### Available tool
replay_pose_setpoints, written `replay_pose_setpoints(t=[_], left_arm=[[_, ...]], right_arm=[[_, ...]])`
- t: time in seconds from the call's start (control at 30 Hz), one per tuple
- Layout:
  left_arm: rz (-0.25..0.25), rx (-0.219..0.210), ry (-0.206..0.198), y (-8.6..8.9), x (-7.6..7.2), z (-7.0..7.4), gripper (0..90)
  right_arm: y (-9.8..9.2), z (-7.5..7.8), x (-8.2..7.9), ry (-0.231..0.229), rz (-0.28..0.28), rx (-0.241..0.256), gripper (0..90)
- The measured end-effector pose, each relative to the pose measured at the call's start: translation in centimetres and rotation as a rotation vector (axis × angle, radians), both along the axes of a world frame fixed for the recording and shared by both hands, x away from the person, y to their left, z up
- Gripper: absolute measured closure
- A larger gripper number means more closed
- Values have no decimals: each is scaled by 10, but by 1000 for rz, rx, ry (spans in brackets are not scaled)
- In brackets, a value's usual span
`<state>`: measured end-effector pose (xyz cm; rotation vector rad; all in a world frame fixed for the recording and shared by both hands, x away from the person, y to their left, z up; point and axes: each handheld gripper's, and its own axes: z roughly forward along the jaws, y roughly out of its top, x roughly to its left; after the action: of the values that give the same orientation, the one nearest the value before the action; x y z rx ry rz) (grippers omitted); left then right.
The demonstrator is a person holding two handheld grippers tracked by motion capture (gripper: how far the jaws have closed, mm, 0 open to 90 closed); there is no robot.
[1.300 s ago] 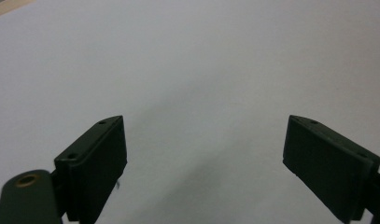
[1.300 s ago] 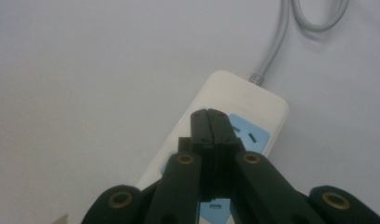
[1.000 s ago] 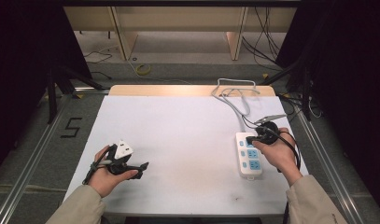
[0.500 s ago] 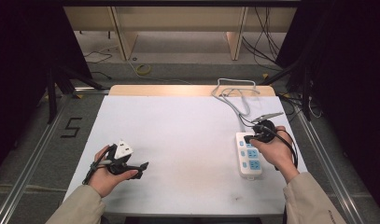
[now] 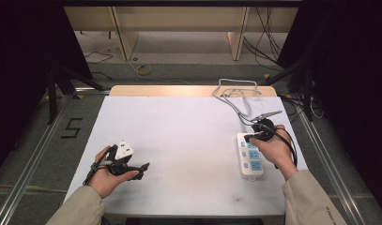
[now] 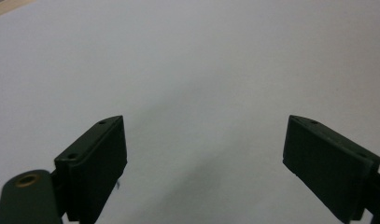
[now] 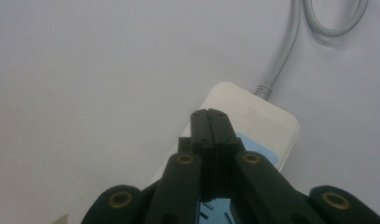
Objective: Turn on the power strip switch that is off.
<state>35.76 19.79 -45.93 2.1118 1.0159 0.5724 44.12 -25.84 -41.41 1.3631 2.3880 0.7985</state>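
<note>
One power strip (image 5: 252, 159) lies lengthwise, near-to-far.

The power strip (image 5: 250, 155) lies at the table's (image 5: 188, 122) right edge, its cable (image 5: 235, 96) coiled behind.

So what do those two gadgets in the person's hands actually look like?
Both are black. The left gripper carries a grey three-cornered plate on top, and its fingers are flat rectangular pads with small screw holes. The right gripper has brass-coloured rivets and a trailing black cable. The sleeves are beige.
</note>
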Motion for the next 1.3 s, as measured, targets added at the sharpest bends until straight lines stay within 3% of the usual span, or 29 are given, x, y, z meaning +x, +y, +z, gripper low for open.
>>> replay_pose_setpoints(t=[1.3], left_arm=[[-5, 2, 0, 0, 0, 0, 132]], right_arm=[[6, -14, 18, 48, 0, -33, 900]])
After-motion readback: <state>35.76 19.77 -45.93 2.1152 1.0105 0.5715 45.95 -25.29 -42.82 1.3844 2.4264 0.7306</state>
